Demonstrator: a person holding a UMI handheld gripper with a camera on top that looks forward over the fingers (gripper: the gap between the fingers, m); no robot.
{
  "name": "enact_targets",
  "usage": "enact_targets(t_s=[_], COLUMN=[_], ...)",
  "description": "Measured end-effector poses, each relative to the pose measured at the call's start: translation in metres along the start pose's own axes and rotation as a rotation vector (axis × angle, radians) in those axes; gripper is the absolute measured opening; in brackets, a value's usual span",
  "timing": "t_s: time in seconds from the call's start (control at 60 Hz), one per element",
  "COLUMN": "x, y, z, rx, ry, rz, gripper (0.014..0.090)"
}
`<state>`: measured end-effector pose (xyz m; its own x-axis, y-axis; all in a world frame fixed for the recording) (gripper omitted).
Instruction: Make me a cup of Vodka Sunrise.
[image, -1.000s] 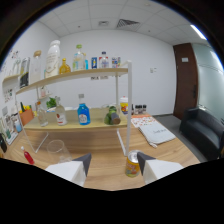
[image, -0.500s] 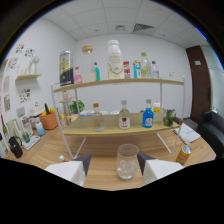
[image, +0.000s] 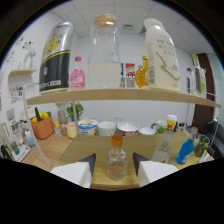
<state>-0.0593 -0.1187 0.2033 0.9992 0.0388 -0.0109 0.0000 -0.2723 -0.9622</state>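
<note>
A small clear bottle with an orange cap (image: 116, 161) stands on the lower wooden shelf (image: 90, 145), between the two white fingers of the gripper (image: 114, 172); the fingers are spread, with a gap visible on either side of the bottle, so nothing is clasped; the bottle's label cannot be read. On the upper shelf (image: 60, 96) four large containers stand in a row with smaller ones between: a black and white can (image: 56, 57) with yellow lettering too blurred to read; a small pink bottle (image: 77, 77); a tall clear jar with a pale lid (image: 104, 52), holding a whitish liquid; a small amber bottle (image: 142, 73); and a white carton-like jug (image: 161, 55) with raised writing on its upper part that cannot be made out. On the lower shelf, behind the small bottle, three round tubs (image: 114, 128) sit side by side; to the right lie a clear bottle (image: 163, 150), a blue bottle (image: 184, 151) and a green one (image: 201, 146). Left of the shelves, an orange pot (image: 43, 127) with a plant stands on a wooden table (image: 50, 150). The room has white walls, a panelled ceiling (image: 130, 15) and a dark door (image: 206, 75) on the right.
</note>
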Motion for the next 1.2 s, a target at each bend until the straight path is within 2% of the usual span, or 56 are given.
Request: enact_targets(t_s=[0.117,0.167,0.183,0.4,0.567,0.683,0.967,1.2], x=[0.003,0.007,0.007,0.006,-0.003,-0.011,-0.028,-0.028], y=[0.013,0.014,0.014,0.006,-0.016,-0.015,0.050,0.094], z=[0.013,0.015,0.015,0.003,-0.033,-0.063,-0.116,-0.093], rx=[-0.031,-0.029,-0.023,0.004,0.069,0.085,0.007,-0.048], ry=[0.020,0.032,0.035,0.026,-0.009,-0.039,-0.069,-0.045], rz=[-0.011,-0.013,-0.016,-0.043,-0.050,-0.021,-0.010,-0.006], gripper=[0.0455,0.0376,0.0370,0.0356,0.0353,0.0353,0.0352,0.0351])
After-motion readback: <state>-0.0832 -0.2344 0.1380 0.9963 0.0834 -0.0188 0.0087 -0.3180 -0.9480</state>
